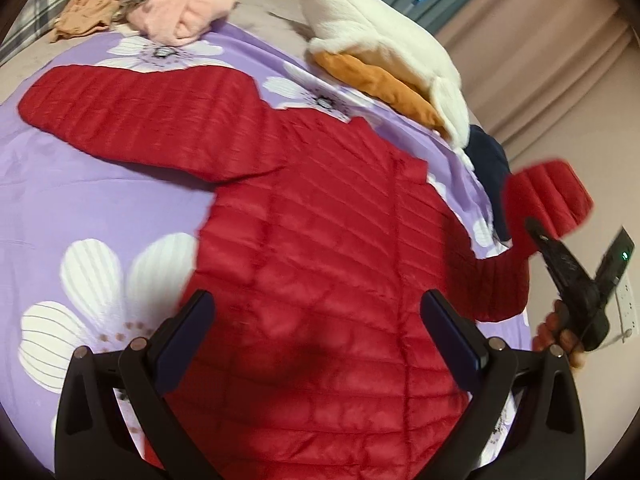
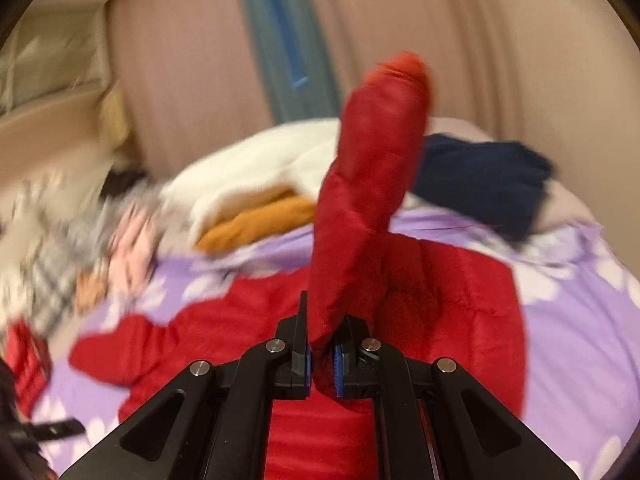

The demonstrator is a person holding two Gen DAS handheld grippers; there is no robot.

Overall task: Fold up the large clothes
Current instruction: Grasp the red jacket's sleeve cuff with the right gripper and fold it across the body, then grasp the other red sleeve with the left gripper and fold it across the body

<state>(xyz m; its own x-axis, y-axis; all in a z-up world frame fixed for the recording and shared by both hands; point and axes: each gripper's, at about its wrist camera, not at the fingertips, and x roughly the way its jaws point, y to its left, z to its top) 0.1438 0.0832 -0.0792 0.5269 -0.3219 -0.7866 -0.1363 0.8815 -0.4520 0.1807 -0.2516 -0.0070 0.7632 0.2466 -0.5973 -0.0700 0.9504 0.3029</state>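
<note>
Bedspread (image 1: 80,208), purple with big white flowers, carrying the whole job and lying smooth under it. Jacket (image 1: 320,240), red, quilted in narrow puffy ribs, spreading flat across the middle, with a centre seam running away from the left wrist camera. Far sleeve (image 1: 140,120) stretching flat out to the left. Near sleeve (image 2: 360,200) standing up off the bed, long axis running up and away from the pads, cuff topmost. White fleece (image 1: 380,40), orange cloth (image 1: 380,88), navy cloth (image 1: 486,160) and pink cloth (image 1: 188,12) piling soft and lumpy along the far edge, well apart from the fold line. Left tongs (image 1: 318,300) hovering over the hem end with jaws gaping wide, gripping nothing, nearer the body. Right tongs (image 2: 326,320) pinching tight on the near sleeve, sitting off the jacket's right edge, nearer that sleeve. Judging from this: body lying leftward of the right tongs, so probably carrying the sleeve across towards the seam next; slick, springy fabric likely sliding or puffing back open.
</note>
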